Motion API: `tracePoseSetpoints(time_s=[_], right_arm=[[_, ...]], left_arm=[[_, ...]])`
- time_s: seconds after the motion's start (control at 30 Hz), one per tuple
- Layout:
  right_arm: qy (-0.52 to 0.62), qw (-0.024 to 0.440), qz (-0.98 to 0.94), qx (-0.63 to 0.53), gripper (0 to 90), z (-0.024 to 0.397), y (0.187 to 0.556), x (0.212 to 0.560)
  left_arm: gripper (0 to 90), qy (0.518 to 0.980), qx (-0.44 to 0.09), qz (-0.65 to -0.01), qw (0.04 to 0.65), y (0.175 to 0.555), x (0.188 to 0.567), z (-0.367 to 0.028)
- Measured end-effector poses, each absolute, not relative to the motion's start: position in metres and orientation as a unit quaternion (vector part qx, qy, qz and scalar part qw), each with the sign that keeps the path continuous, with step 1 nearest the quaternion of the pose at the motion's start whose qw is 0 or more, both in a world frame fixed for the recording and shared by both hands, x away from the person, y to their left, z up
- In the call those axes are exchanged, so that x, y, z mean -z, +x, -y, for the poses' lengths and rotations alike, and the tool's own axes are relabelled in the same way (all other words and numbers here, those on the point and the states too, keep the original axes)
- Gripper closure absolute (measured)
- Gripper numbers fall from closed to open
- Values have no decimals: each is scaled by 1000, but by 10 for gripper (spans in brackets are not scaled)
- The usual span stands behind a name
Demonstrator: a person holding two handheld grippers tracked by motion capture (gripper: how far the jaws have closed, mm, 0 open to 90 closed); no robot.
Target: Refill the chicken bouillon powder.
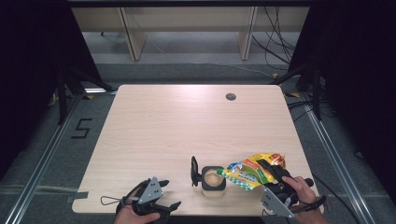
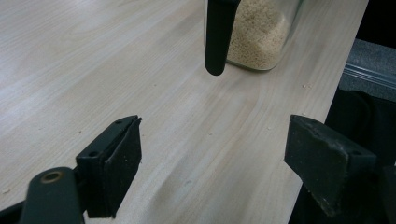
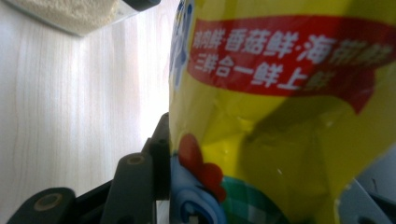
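The yellow seasoning bag [image 1: 250, 171] is tipped with its mouth over the open glass jar [image 1: 214, 179], which stands near the front edge of the desk [image 1: 187, 126] and holds pale granules. The jar's black hinged lid [image 1: 194, 171] stands up at its left side. The right gripper [image 1: 275, 175] has the bag clenched between its jaws; the right gripper view shows the printed foil pressed against one jaw. The left gripper [image 1: 170, 193] rests at the desk's front edge, left of the jar, jaws released and wide apart.
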State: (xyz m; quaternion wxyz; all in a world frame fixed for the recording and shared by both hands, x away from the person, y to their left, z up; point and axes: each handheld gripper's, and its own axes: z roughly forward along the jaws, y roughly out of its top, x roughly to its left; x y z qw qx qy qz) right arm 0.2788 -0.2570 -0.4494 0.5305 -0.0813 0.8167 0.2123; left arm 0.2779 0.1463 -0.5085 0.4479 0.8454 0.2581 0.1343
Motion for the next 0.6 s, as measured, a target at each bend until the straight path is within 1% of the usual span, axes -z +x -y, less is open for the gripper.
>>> tracePoseSetpoints(time_s=[0.03, 0.17, 0.2, 0.23, 0.33, 0.4, 0.43, 0.47, 0.5, 0.53, 0.57, 0.6], right_arm=[[-81, 527, -818, -216, 556, 257, 278, 449], [-76, 520, -819, -230, 559, 258, 280, 449], [-56, 512, -823, -240, 559, 259, 280, 452], [-67, 514, -822, -235, 560, 259, 281, 451], [-44, 503, -827, -246, 563, 261, 282, 453], [-56, 503, -828, -242, 566, 263, 285, 450], [-36, 497, -828, -257, 567, 264, 286, 453], [-50, 501, -827, -250, 567, 265, 289, 451], [-22, 491, -831, -261, 569, 267, 288, 453], [-41, 493, -831, -255, 570, 268, 291, 451], [-22, 481, -836, -264, 572, 269, 291, 454], [-22, 483, -835, -265, 573, 270, 292, 455]], left_arm=[[182, 850, -136, -255, 441, 279, 508, -147], [182, 846, -134, -257, 449, 277, 508, -146], [182, 847, -130, -254, 449, 278, 508, -147], [182, 849, -132, -257, 443, 278, 507, -147], [182, 845, -135, -257, 449, 278, 509, -146], [182, 845, -134, -257, 449, 278, 509, -146], [182, 844, -132, -259, 451, 278, 509, -145], [182, 843, -129, -262, 452, 277, 509, -145], [182, 844, -130, -259, 450, 277, 509, -145], [182, 846, -130, -257, 449, 277, 509, -145], [182, 844, -132, -258, 451, 277, 509, -145], [182, 844, -133, -259, 450, 278, 509, -145]])
